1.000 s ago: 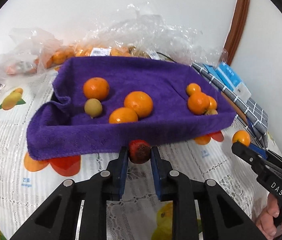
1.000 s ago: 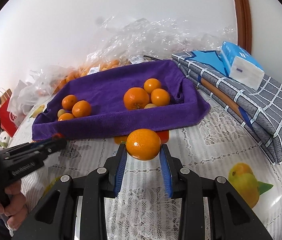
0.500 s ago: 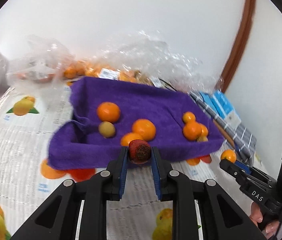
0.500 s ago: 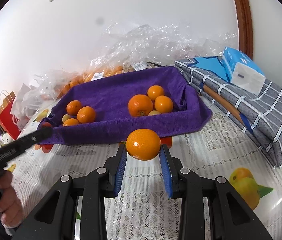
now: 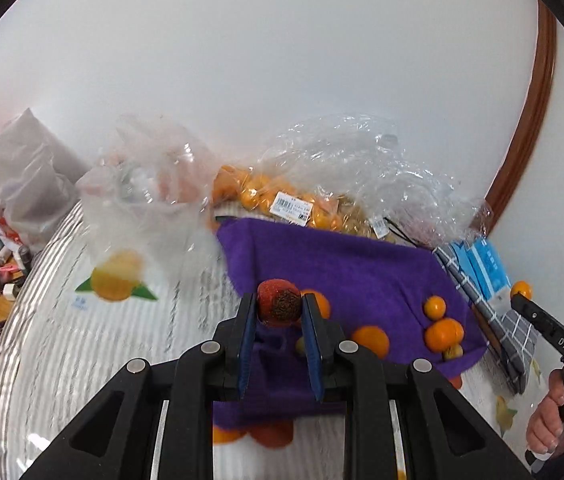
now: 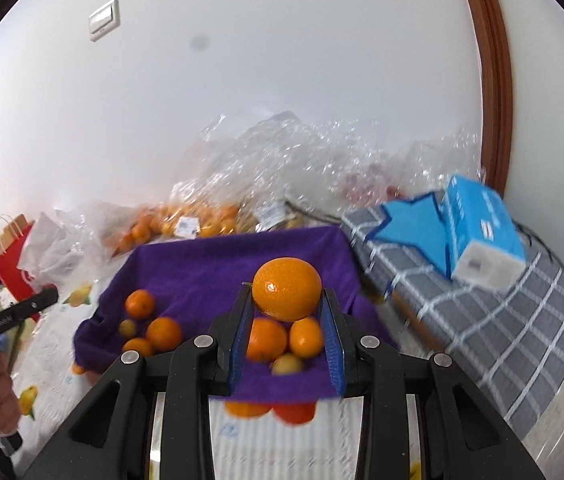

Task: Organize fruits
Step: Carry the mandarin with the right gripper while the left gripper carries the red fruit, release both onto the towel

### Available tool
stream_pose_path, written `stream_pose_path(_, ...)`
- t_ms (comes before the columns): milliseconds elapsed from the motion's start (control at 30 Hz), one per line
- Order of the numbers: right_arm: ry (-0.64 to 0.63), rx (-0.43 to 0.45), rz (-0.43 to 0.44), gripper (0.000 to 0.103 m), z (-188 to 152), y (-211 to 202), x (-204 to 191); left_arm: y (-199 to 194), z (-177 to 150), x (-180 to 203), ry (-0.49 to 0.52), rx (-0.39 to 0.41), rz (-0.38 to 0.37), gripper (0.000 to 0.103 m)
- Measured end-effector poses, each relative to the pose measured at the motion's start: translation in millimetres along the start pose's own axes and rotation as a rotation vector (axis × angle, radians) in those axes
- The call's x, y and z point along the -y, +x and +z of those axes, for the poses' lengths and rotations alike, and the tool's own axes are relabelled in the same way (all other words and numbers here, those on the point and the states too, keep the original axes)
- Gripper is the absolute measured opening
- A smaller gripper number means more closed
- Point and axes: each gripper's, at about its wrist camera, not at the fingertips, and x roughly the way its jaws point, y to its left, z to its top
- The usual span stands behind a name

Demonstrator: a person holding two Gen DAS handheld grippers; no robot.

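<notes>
My left gripper [image 5: 279,310] is shut on a small red fruit [image 5: 279,307] and holds it above the near left part of the purple towel-lined tray [image 5: 346,264]. My right gripper [image 6: 287,302] is shut on a large orange [image 6: 287,288] above the tray's [image 6: 210,264] near right part. Several oranges [image 6: 153,334] and small yellow fruits lie in the tray in two clusters. In the left wrist view the right gripper [image 5: 522,300] shows at far right with its orange [image 5: 521,290].
Clear plastic bags with more oranges [image 5: 278,200] lie behind the tray against the wall. A grey checked cloth [image 6: 502,320] with a blue tissue pack [image 6: 482,232] lies to the right. A red bag [image 6: 10,276] and white bags stand at left. The fruit-print tablecloth [image 5: 94,320] covers the table.
Both grippers have risen and moved forward over the tray, each still holding its fruit. Both views now look down on the tray from higher up.
</notes>
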Motion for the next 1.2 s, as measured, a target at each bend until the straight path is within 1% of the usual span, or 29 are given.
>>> stream_pose_path(100, -0.006, -0.005, -0.003, 0.033, 9.9, 16.2, 0.6, 10.0, 9.2, 11.2, 0.015, -0.007, -0.011, 0.022)
stream_pose_path(267, -0.009, -0.044, 0.016, 0.033, 21.3, 48.4, -6.4, 40.6, 23.4, 46.6, 0.057, -0.022, -0.034, 0.022)
stream_pose_path(467, -0.045, -0.084, 0.015, 0.033, 27.0, 86.5, -22.4, 80.1, 24.5, 76.9, 0.089, -0.064, -0.053, 0.022)
stream_pose_path(733, -0.08, -0.145, 0.013, 0.033, 22.6, 122.6, -33.4, 127.1, 25.6, 80.4, 0.074, -0.141, -0.028, 0.022)
stream_pose_path(833, -0.102, -0.173, 0.014, 0.033, 17.9, 133.3, -37.6, 141.5, 20.8, 75.8, 0.065, -0.177, -0.02, 0.022)
stream_pose_path(867, -0.11, -0.181, 0.014, 0.033, 15.6, 135.8, -37.9, 146.8, 19.0, 74.1, 0.054, -0.206, -0.025, 0.022)
stream_pose_path(933, -0.118, -0.203, 0.012, 0.033, 11.2, 143.3, -39.3, 149.2, 18.1, 74.1, 0.056, -0.227, -0.028, 0.022)
stream_pose_path(1000, -0.119, -0.221, 0.017, 0.033, 8.0, 148.6, -39.9, 148.0, 19.1, 74.3, 0.059, -0.224, -0.02, 0.022)
stream_pose_path(1033, -0.111, -0.229, 0.026, 0.033, 6.8, 151.1, -39.2, 149.2, 19.4, 74.8, 0.062, -0.235, -0.017, 0.022)
stream_pose_path(1100, -0.102, -0.244, 0.034, 0.033, 5.2, 154.3, -37.7, 153.0, 18.5, 74.8, 0.062, -0.258, 0.0, 0.022)
stream_pose_path(1200, -0.115, -0.247, 0.016, 0.033, 2.6, 155.7, -38.8, 161.0, 16.4, 72.7, 0.057, -0.295, 0.033, 0.022)
